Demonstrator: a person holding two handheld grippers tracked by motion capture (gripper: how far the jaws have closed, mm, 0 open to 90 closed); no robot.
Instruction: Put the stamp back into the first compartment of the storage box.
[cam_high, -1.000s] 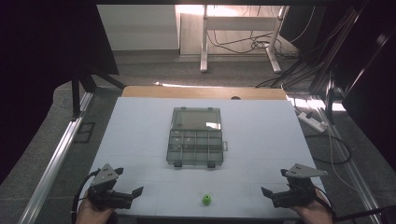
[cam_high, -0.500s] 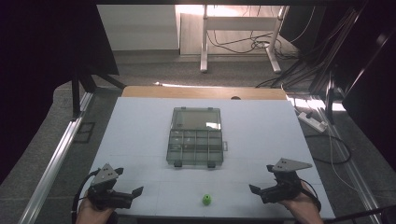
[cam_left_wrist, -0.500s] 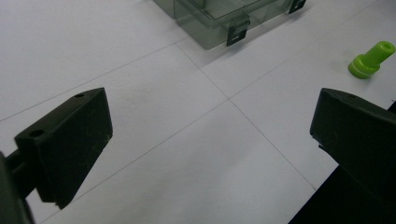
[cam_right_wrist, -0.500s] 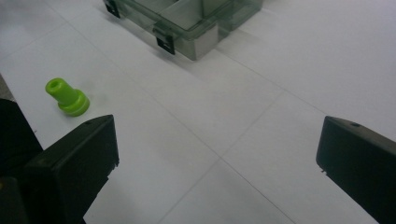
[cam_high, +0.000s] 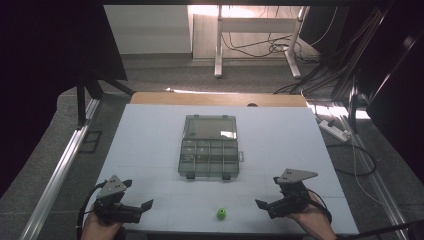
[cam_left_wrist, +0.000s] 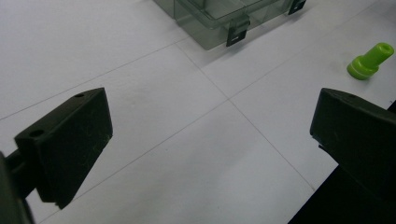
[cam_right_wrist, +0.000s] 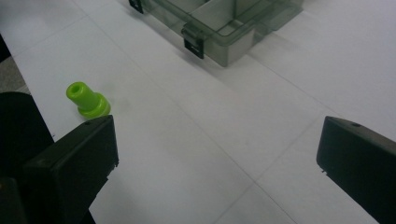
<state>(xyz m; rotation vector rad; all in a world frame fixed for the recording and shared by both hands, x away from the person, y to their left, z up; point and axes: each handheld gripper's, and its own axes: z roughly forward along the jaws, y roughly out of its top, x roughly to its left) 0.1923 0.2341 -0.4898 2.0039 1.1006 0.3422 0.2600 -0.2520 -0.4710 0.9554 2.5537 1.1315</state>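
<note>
A: Where is the piece you go for?

B: The green plug (cam_high: 221, 214) lies on its side on the white table (cam_high: 150, 145), near the front edge, in front of the clear organizer box (cam_high: 209, 147) and well apart from it. Take the box as your landmark: the plug is in front of its two front latches, a little toward your right.

A: And your tools?

B: Your right gripper (cam_high: 274, 206) is to the right of the plug and near it, jaws spread wide with nothing between them. Your left gripper (cam_high: 136, 210) is at the box's front left, farther from the plug, jaws also spread and empty.

A: What can go wrong from here?

B: I think the plug can roll. It is round and lies tilted, so if one jaw touches it before the other, you push it away, maybe over the table's front edge, which is close. Also, in the right gripper view the plug (cam_right_wrist: 87, 101) sits outside the jaws, beyond the left one, so you must turn the hand first. If you close too early, you pinch only air.
</note>
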